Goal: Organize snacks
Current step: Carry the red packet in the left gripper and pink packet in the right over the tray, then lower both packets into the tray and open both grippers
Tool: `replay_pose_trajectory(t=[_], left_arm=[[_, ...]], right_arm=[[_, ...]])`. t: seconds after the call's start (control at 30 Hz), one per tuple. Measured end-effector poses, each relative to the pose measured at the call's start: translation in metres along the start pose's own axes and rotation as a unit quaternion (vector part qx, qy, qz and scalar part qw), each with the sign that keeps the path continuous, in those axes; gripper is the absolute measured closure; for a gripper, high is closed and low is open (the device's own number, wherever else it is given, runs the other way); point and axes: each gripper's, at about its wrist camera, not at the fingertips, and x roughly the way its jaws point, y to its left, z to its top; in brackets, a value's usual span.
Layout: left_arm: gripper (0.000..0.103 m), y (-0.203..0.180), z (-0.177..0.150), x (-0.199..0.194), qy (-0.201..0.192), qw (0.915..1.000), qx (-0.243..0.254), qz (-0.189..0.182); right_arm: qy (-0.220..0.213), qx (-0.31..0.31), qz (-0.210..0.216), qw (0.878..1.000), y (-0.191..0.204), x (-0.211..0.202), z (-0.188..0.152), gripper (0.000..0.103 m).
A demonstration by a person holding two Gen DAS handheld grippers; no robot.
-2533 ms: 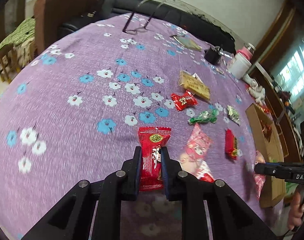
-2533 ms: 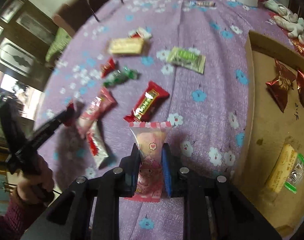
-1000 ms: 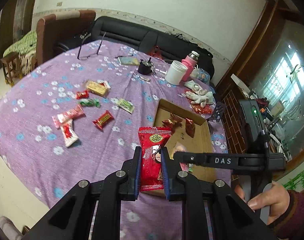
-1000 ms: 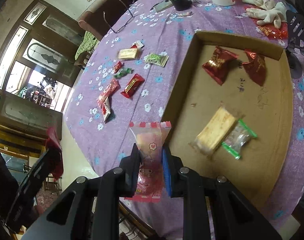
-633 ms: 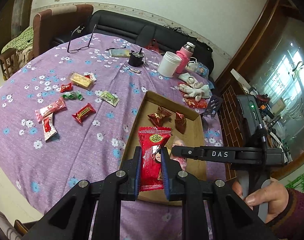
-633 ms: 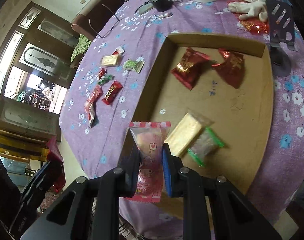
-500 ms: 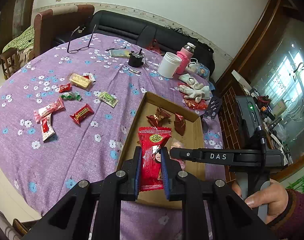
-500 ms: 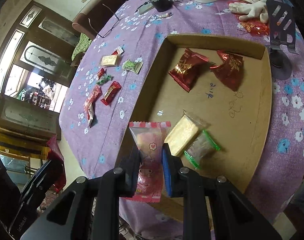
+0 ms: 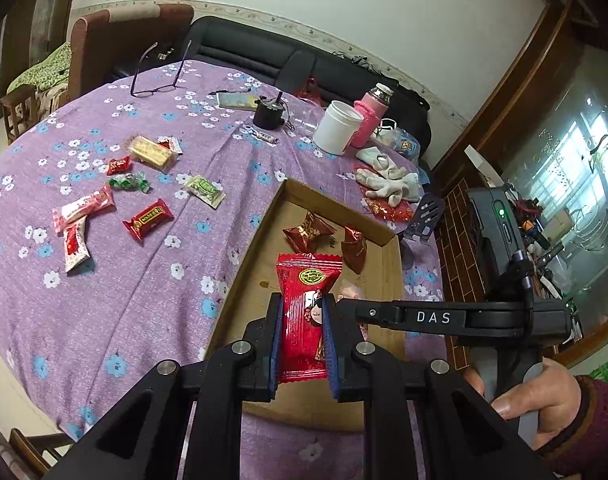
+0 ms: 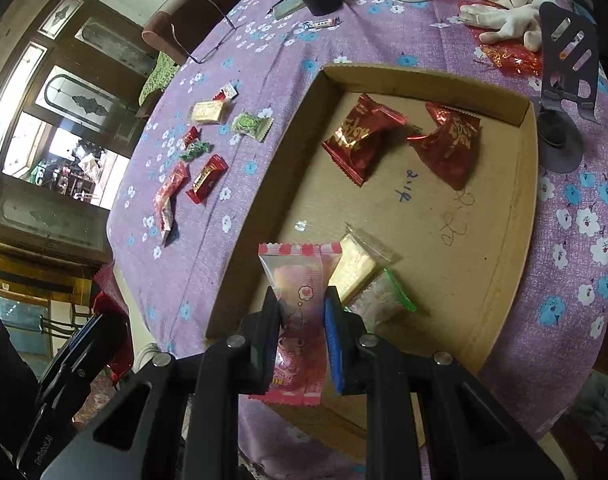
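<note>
Cloth covers the whole round table [image 9: 116,292], a purple fabric printed with white and blue flowers, and it hangs over the near edge. On it sits a shallow cardboard tray [image 10: 499,304] with low walls and some pen scribbles on its floor. Inside lie two crumpled dark red packets [image 10: 361,136] toward the far wall and, nearer, a pale yellow bar [image 10: 353,268] touching a clear packet with green ends [image 10: 383,300].

The left gripper [image 9: 302,336] is clamped on a red snack packet [image 9: 305,300], held upright above the tray's near end. The right gripper [image 10: 302,328] is clamped on a pink snack packet [image 10: 300,292], also over the tray's near part, close to the yellow bar. In the left wrist view the right tool reaches in from the side, with a hand [image 9: 531,404] in a dark red sleeve on its handle.

Beside the tray on the cloth, loose sweets are scattered: a red bar [image 9: 148,218], a green wrapped candy [image 9: 128,182], a pale green packet [image 9: 204,190], a yellow biscuit pack [image 9: 150,152] and two pink-and-white packets [image 9: 84,210] lying together. Farther back stand a white cup [image 9: 337,128], a pink flask [image 9: 371,116], a small black pot [image 9: 268,114], spectacles [image 9: 160,76] and a pair of white gloves [image 9: 387,176].

Behind the table runs a black sofa [image 9: 256,60] along a pale wall, with a brown armchair [image 9: 116,40] at its end. Dark wooden doors with glass panels [image 10: 64,92] close off the other side.
</note>
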Motion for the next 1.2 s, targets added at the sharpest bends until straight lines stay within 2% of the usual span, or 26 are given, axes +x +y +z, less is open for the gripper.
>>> replay_pose_trajectory(t=[0.27, 0.8, 1.2], left_arm=[[0.085, -0.003, -0.010, 0.021, 0.016, 0.9998, -0.001, -0.011], [0.085, -0.029, -0.029, 0.069, 0.064, 0.9953, 0.073, 0.000], [0.086, -0.036, -0.031, 0.087, 0.081, 0.9923, 0.093, -0.005]], right_arm=[[0.006, -0.005, -0.028, 1.000, -0.009, 0.005, 0.002, 0.083], [0.011, 0.005, -0.069, 0.998, -0.035, 0.024, 0.014, 0.083], [0.006, 0.000, -0.086, 0.996, -0.038, 0.027, 0.025, 0.083]])
